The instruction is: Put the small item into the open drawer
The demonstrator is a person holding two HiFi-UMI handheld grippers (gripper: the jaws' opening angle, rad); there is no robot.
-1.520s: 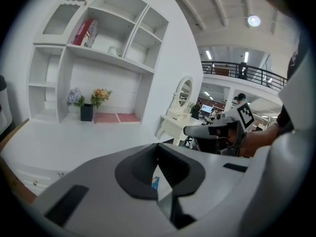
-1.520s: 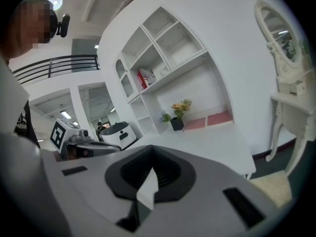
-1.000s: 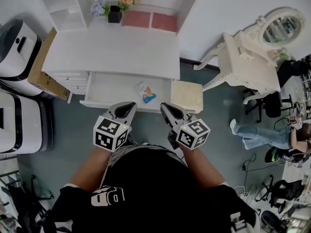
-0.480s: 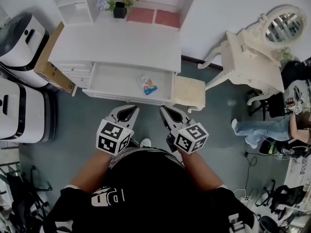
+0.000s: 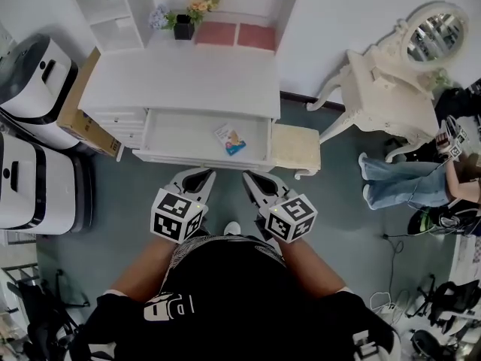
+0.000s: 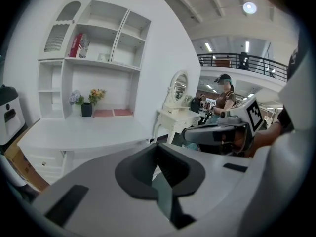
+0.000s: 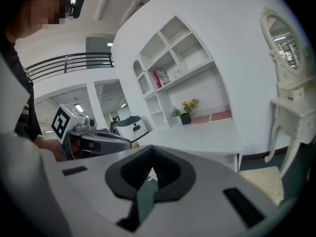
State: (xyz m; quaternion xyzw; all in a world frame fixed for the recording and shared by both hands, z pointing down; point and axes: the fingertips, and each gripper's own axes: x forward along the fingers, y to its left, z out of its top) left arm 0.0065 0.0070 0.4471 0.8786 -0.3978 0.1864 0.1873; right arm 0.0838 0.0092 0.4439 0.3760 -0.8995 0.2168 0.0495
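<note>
The small item, a flat blue and white packet (image 5: 230,139), lies inside the open drawer (image 5: 180,138) of the white desk (image 5: 180,81), towards its right end. My left gripper (image 5: 204,173) and right gripper (image 5: 248,175) hang side by side just in front of the drawer's front panel, apart from it. Both are shut with nothing between the jaws. In the left gripper view the left gripper (image 6: 159,149) points at the desk, and the right gripper (image 6: 217,132) shows beside it. In the right gripper view the right gripper's (image 7: 150,157) jaws meet too.
A cream stool (image 5: 294,147) stands right of the drawer. A cardboard box (image 5: 75,111) and two white appliances (image 5: 30,74) (image 5: 30,186) line the left. A white vanity table (image 5: 391,81) and a person in jeans (image 5: 398,183) are at the right. A flower pot (image 5: 180,25) sits at the desk's back.
Both grippers have drawn back a little from the drawer front, so the gap to it has grown. The packet stays in the drawer. Both stay shut.
</note>
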